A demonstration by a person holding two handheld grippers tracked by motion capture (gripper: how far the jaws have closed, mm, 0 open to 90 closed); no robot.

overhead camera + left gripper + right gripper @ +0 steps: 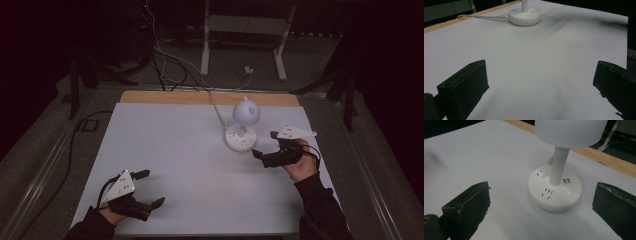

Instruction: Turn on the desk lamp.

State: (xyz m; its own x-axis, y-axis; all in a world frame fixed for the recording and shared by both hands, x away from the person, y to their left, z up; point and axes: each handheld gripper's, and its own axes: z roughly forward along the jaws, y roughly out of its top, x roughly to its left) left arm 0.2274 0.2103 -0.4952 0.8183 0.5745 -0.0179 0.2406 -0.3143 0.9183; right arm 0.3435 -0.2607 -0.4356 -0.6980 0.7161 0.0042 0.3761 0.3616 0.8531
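High view: a white lamp (243, 125) with a round socket base stands right of centre on the white counter (175, 150). Just right of it, the right hand-held gripper (263, 145) hovers with jaws spread. The left hand-held gripper (149, 188), lower left, is also released, holding nothing.

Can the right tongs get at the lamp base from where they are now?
Probably yes. The right tongs are open and sit just beside the lamp base, with bare table between them. The lamp's shade overhangs, so a low, sideways approach looks safest.
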